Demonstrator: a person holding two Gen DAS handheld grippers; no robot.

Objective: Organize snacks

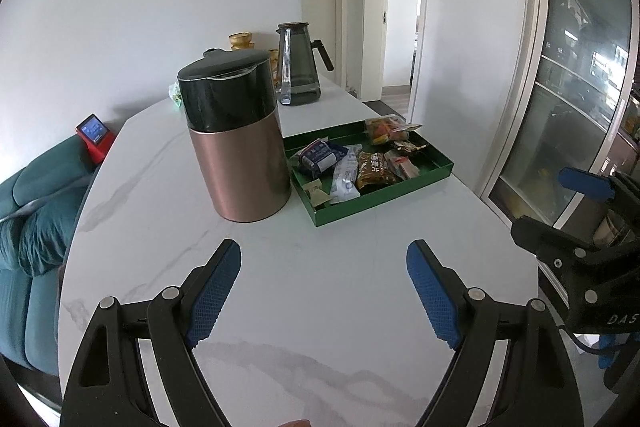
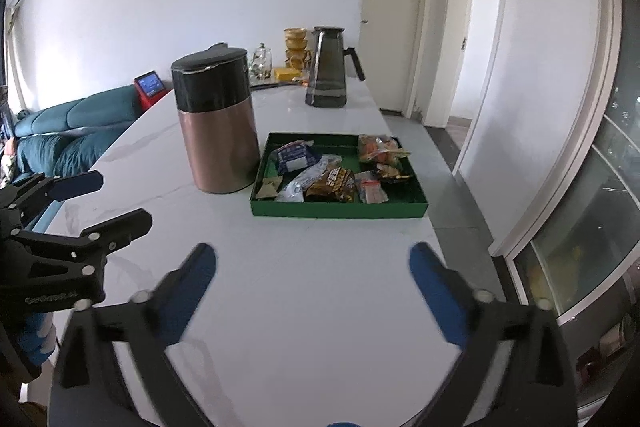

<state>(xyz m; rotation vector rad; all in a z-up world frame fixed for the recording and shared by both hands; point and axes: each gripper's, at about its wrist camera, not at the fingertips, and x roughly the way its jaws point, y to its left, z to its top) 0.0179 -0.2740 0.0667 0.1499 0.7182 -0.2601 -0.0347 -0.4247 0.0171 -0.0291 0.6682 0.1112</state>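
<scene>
A green tray lies on the white marble table and holds several snack packets: a blue bag, a white packet, a brown packet and an orange bag. My left gripper is open and empty above the table, short of the tray. My right gripper is open and empty, also short of the tray. Each gripper shows at the edge of the other's view: the right one, the left one.
A copper-and-black kettle stands just left of the tray. A grey glass jug stands farther back with gold cups behind it. A teal sofa is at the left, a glass cabinet at the right.
</scene>
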